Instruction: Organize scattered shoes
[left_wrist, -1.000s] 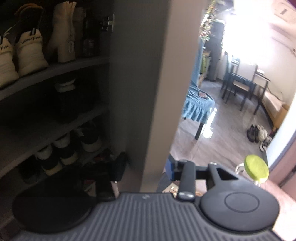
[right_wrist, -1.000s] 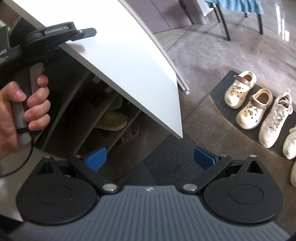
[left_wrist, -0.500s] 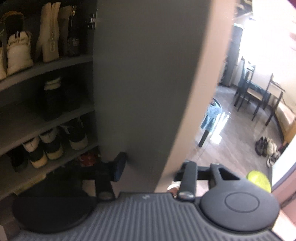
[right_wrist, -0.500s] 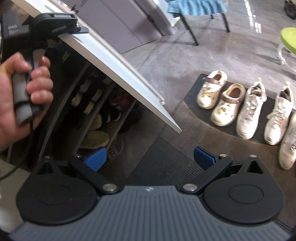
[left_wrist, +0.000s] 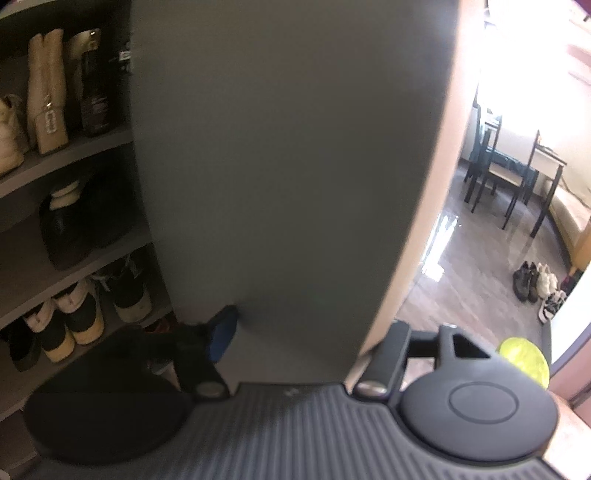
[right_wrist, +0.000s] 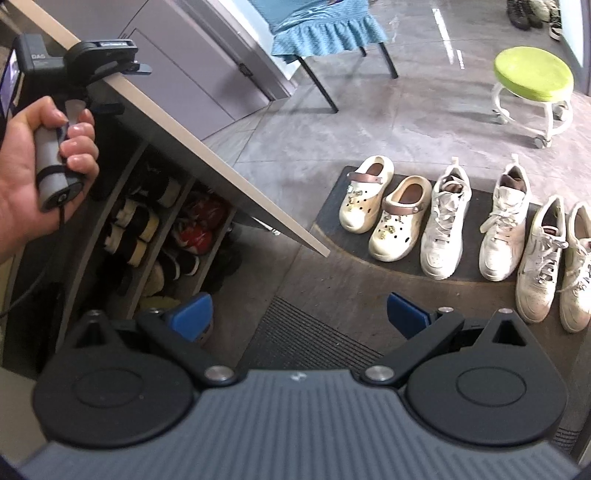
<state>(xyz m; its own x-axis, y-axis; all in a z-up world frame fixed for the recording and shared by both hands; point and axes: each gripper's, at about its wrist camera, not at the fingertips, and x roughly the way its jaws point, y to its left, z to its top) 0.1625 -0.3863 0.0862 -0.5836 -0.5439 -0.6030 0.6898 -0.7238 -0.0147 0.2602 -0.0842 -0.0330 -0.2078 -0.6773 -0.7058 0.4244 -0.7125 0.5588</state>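
Shoes (right_wrist: 441, 225), white leather, line a dark mat (right_wrist: 332, 218); both tongs (right_wrist: 299, 319) spread, empty

Cabinet door (left_wrist: 288, 166) blocking left claw (left_wrist: 306, 332)

Matt grey cabinet door (left_wrist: 280, 166), glossy tiled floor (right_wrist: 424, 107), ribbed dark mat (right_wrist: 306, 332), white leather-look sneakers (right_wrist: 443, 225)

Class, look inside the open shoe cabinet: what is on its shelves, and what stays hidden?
The cabinet shelves hold tan boots on top, a black boot below, then black-and-cream shoes. Red shoes sit lower. The open door covers everything behind it.
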